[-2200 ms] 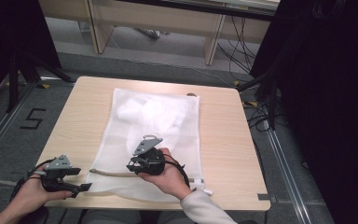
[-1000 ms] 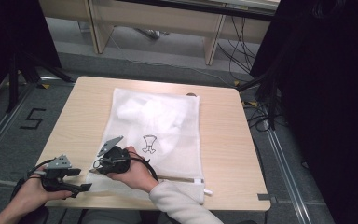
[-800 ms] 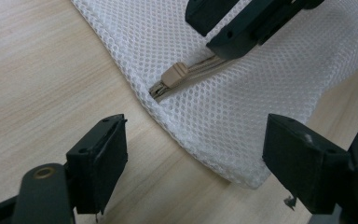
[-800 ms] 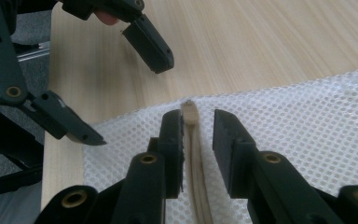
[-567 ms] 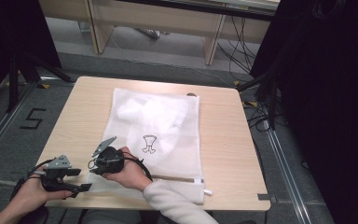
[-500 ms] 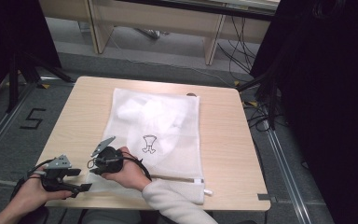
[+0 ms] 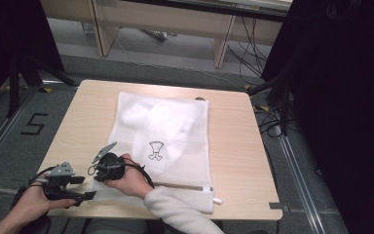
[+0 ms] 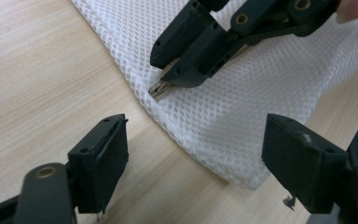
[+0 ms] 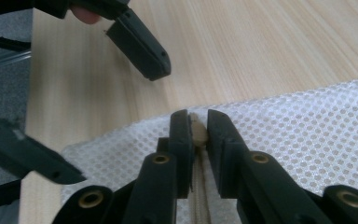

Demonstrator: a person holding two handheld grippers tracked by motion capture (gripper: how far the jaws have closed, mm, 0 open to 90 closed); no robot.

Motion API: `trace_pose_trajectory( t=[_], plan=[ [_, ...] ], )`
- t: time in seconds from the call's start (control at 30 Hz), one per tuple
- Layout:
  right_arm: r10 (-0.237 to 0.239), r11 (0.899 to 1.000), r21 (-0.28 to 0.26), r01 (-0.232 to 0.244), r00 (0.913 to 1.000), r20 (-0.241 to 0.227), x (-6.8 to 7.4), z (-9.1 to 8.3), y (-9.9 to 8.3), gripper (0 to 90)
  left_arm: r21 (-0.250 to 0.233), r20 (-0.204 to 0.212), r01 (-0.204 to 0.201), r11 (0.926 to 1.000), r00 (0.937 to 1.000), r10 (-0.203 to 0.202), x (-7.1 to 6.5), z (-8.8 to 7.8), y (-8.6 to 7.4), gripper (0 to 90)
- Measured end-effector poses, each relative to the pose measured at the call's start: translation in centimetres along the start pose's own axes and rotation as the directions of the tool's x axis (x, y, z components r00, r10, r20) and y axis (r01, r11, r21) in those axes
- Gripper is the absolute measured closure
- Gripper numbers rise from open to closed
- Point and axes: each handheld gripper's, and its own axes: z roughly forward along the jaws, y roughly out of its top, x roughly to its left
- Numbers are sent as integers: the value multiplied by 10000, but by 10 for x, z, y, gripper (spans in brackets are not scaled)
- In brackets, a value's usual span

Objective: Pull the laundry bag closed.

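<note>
A white mesh laundry bag (image 7: 175,122) lies flat on the wooden table (image 7: 233,146), with pale clothing bearing a small black print (image 7: 155,150) inside. My right gripper (image 7: 95,170) is at the bag's near left corner. Its jaws have just been closing and now pinch the zipper pull (image 9: 197,129), a small metal tab (image 8: 160,90). My left gripper (image 7: 84,187) rests just left of that corner, open, its fingers (image 8: 100,158) straddling the bag's rounded corner (image 8: 223,154) without touching it.
The table's near edge (image 7: 175,217) runs just below both hands. A floor mark "5" (image 7: 34,125) lies to the left. Wooden desk legs (image 7: 221,44) and cables (image 7: 272,117) stand beyond and right of the table, with dark curtains (image 7: 341,97) at the right.
The right hand has slid its gripper leftward along the bag's near edge, from the middle to the left corner. The left gripper has stayed put.
</note>
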Motion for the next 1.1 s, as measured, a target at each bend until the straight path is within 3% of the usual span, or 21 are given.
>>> trace_pose_trajectory(
  t=[0.07, 0.1, 0.13, 0.17, 0.3, 0.4, 0.43, 0.47, 0.63, 0.67, 0.73, 0.77, 0.8, 0.83, 0.87, 1.0, 1.1],
  plan=[
    [4, 10000, -39, -5, 10000, -64, 1, -3, 2, 816, -403, -59, 201, 9990, 9998, -203, 0, -1, 1, 249],
    [-100, 9999, -27, 100, 9999, -44, 1, -4, 3, 816, -401, -97, 227, 9989, 9997, -231, 0, -1, 2, 258],
    [149, 9999, 15, -149, 9999, -4, 4, -6, 3, 817, -409, -14, 241, 9989, 9997, -242, 0, -1, 1, 267],
    [-140, 9999, -9, 140, 9999, 51, 2, -8, 4, 817, -224, -4, 67, 9997, 10000, -67, 1, -1, 2, 275],
    [-78, 9999, -136, 78, 10000, 30, 4, -15, 8, 817, -457, 220, 327, 9984, 9993, -317, -2, 1, 3, 323],
    [-151, 9995, -270, 153, 9999, 79, 6, -21, 11, 817, -247, 247, 417, 9988, 9989, -411, -4, 4, 3, 362],
    [23, 9997, -256, -23, 10000, -1, 7, -24, 12, 817, -4, 109, 182, 9998, 9998, -182, -3, 4, 4, 382],
    [-189, 9995, -251, 192, 9998, 114, 6, -26, 13, 817, -51, 79, 96, 9999, 9999, -96, -4, 5, 4, 408],
    [-221, 9986, -488, 223, 9997, 46, 10, -32, 14, 817, -345, 179, 777, 9964, 9969, -771, -1, 5, 7, 571],
    [-221, 9986, -488, 223, 9997, 46, 10, -32, 14, 817, -376, 281, 873, 9955, 9959, -863, -1, 5, 7, 571],
    [-428, 9981, -440, 437, 9989, 213, 8, -34, 14, 817, -282, 393, 1182, 9926, 9923, -1170, 0, 7, 8, 622],
    [-361, 9984, -427, 364, 9993, 82, 9, -35, 14, 817, -227, 623, 1268, 9917, 9902, -1252, 1, 8, 8, 647],
    [-353, 9984, -440, 354, 9994, 45, 9, -36, 14, 817, -215, 541, 1339, 9908, 9897, -1326, 0, 9, 9, 691],
    [-353, 9984, -440, 354, 9994, 45, 9, -36, 14, 817, -200, 580, 1381, 9902, 9889, -1368, 0, 9, 9, 691],
    [-420, 9988, -262, 425, 9989, 199, 9, -37, 13, 817, -235, 570, 1338, 9907, 9896, -1323, 0, 10, 10, 750],
    [-368, 9990, -259, 369, 9993, 58, 9, -38, 11, 817, -276, 506, 1340, 9906, 9899, -1325, -1, 9, 11, 840],
    [-467, 9988, -127, 469, 9989, 91, 8, -40, 10, 818, -246, 467, 1400, 9899, 9892, -1387, -2, 7, 13, 850]
  ],
)
